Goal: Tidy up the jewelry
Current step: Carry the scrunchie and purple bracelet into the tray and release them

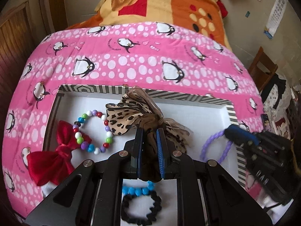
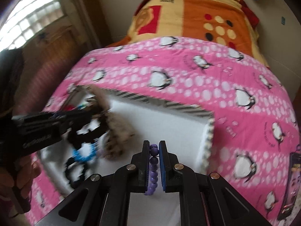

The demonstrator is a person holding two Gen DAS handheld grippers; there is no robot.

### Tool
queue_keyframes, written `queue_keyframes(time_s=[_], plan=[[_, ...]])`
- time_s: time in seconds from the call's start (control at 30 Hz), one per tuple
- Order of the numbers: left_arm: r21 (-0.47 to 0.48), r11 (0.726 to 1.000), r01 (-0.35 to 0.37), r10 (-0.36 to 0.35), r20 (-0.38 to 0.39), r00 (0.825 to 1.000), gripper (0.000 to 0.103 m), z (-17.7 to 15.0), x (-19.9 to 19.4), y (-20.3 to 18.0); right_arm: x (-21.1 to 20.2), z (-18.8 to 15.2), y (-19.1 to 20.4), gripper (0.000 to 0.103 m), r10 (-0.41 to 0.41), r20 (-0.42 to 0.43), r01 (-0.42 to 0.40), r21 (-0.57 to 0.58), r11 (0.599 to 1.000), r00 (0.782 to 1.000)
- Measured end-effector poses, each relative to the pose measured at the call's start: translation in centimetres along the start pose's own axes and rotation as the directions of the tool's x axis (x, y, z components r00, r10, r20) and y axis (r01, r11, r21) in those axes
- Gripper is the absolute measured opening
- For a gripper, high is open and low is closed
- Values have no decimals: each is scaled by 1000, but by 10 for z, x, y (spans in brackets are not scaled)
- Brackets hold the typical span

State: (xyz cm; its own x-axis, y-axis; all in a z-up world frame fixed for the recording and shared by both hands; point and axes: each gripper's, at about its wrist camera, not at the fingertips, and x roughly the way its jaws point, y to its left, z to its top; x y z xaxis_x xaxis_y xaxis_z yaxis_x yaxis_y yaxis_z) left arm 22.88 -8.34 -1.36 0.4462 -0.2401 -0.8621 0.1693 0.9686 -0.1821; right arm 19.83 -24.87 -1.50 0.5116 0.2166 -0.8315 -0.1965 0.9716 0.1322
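Left wrist view: my left claw [image 1: 150, 131] pinches a leopard-print fabric bow [image 1: 124, 116]; my right claw [image 2: 154, 144] pinches a purple bead bracelet [image 2: 153, 166]; the orange blanket [image 1: 188, 1] reads "love".

The sheet [image 1: 143, 64] is pink with white dots and black-and-white penguins; the blanket [image 1: 169, 3] behind it is orange, cream and red; the tray [image 1: 188, 96] is white inside with a grey-and-white striped rim; the big bow [image 1: 124, 120] is tan with a leopard pattern; the small bow [image 1: 54, 162] is red; one bracelet [image 1: 92, 131] has beads of many colours; the ring [image 2: 153, 167] of beads is purple.
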Motion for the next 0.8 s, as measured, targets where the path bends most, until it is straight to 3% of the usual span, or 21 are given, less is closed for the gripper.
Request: queue_keyframes(time_s=[0.17,0.27,0.37,0.43,0.5,0.8], plan=[[-21,999,-29,29,-24,999,13,4,15,5,9,7,-15,9,-67,27,67,23,998,997],[-24,999,-28,28,-28,999,15,2,16,4,22,7,-23,9,-63,-4,64,52,997,998],[-15,1000,-24,24,-43,999,33,0,16,3,25,3,-26,10,-54,-22,55,74,996,998],[-19,1000,-23,22,-37,999,45,-2,11,3,18,0,-27,21,-40,-7,40,83,996,999],[-18,999,-30,29,-24,999,49,-5,5,3,9,-4,-25,26,-31,4,30,86,996,1000],[-1,997,-73,73,35,997,50,-27,-37,-9,-38,-36,-3,32,13,53,-19,99,995,998]])
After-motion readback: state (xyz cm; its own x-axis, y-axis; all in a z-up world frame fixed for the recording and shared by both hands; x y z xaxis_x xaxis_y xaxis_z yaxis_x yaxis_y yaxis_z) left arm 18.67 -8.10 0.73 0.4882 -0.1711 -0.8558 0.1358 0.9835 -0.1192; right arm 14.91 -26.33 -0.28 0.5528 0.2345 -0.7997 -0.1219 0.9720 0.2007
